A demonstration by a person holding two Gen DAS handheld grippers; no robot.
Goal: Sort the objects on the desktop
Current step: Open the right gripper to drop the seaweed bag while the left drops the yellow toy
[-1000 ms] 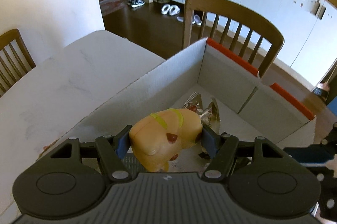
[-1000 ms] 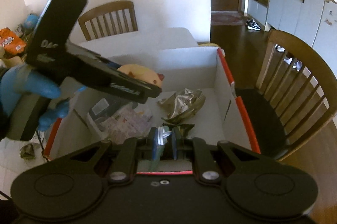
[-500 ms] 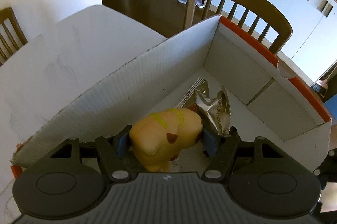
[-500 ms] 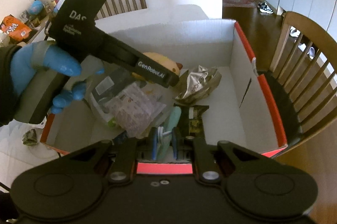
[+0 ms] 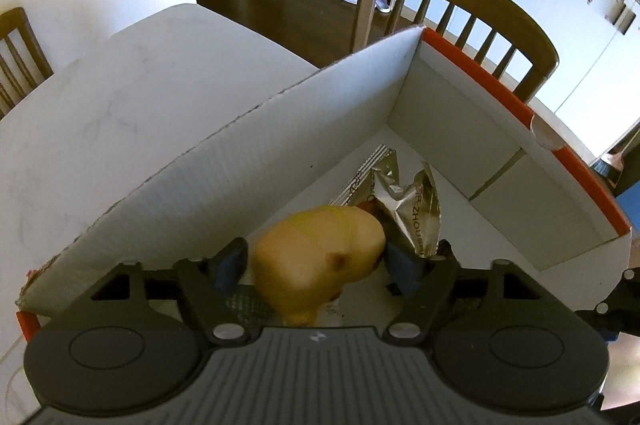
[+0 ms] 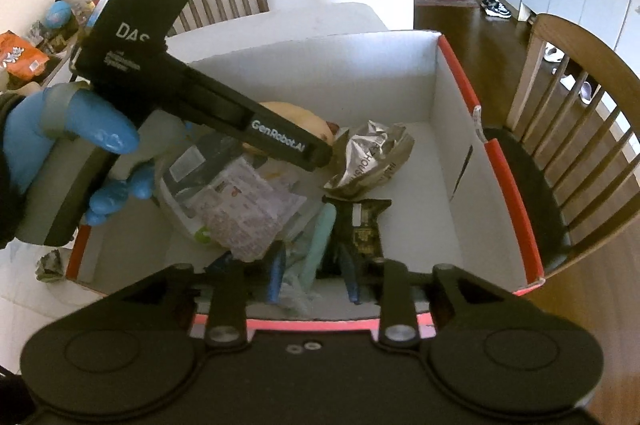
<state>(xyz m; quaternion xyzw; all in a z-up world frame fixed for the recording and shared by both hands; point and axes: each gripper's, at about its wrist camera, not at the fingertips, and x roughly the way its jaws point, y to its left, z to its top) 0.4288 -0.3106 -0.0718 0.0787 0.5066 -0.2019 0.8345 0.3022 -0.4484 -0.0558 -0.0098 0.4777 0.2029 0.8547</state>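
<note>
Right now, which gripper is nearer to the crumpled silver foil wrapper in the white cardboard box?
Left. The left gripper, opening around the yellow plush toy, sits right beside the crumpled silver foil wrapper. The right gripper is opening over a mint-green object at the near wall.

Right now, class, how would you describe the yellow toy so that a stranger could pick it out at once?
Find the white box with the red rim. Inside it, the yellow toy sits between the fingers of the left gripper, whose jaws are opening. It is rounded and soft-looking, unlike the crinkled silver wrapper beside it.
</note>
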